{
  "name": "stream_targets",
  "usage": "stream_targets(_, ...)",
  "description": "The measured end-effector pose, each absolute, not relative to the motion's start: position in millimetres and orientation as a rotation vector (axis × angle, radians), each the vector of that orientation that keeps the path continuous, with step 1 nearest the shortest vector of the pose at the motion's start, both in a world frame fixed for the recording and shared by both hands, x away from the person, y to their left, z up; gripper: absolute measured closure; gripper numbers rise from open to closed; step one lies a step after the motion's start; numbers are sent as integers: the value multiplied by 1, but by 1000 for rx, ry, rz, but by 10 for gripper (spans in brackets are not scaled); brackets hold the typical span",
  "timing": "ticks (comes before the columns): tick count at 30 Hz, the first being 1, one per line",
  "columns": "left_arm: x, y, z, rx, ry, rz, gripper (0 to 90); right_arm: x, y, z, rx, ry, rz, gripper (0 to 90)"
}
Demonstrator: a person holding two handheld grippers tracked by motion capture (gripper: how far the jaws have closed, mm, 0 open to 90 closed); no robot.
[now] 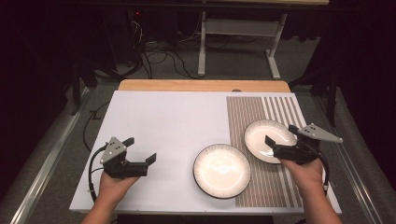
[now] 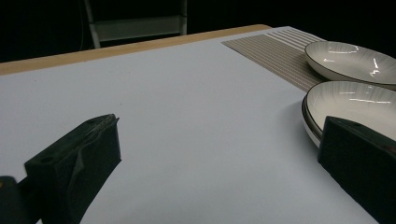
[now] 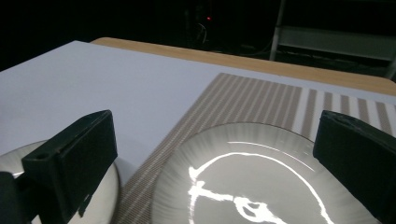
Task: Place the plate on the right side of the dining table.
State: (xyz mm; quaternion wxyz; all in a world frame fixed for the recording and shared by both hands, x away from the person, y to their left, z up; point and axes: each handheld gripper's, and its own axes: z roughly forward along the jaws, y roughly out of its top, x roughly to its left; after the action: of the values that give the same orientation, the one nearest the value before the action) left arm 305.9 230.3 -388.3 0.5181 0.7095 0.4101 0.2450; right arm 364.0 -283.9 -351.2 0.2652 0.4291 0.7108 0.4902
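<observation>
Two white ribbed plates with dark rims lie on the table. The nearer plate (image 1: 222, 170) (image 2: 359, 102) straddles the left edge of a striped placemat (image 1: 261, 112) (image 3: 252, 100). The farther plate (image 1: 264, 137) (image 2: 350, 58) (image 3: 243, 182) rests on the placemat. My right gripper (image 1: 281, 135) (image 3: 215, 140) is open and hovers over the farther plate's right side, with the plate seen between its jaws. My left gripper (image 1: 140, 149) (image 2: 219, 135) is open with nothing in it, above the white surface to the left of the nearer plate.
A white board (image 1: 168, 121) covers most of the wooden table (image 1: 201, 85). Beyond the far edge stand a metal frame (image 1: 238, 28) and cables on the floor. The nearer plate's rim (image 3: 9, 161) shows behind the right gripper's left jaw.
</observation>
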Motion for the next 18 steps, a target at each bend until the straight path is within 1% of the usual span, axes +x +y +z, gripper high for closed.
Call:
stream_targets(6,302,228,-387,1708,976,590,1,341,-247,-348,1029,1955,1377,5)
stream_targets(11,297,220,-388,1731,963,594,1,325,-228,-366,961,1979,1369,5)
stream_targets(13,296,218,-388,1731,959,596,1,325,-227,-372,948,2017,1346,5)
stream_targets(18,292,214,-386,1729,948,599,1,323,-237,-372,963,1985,1365,5)
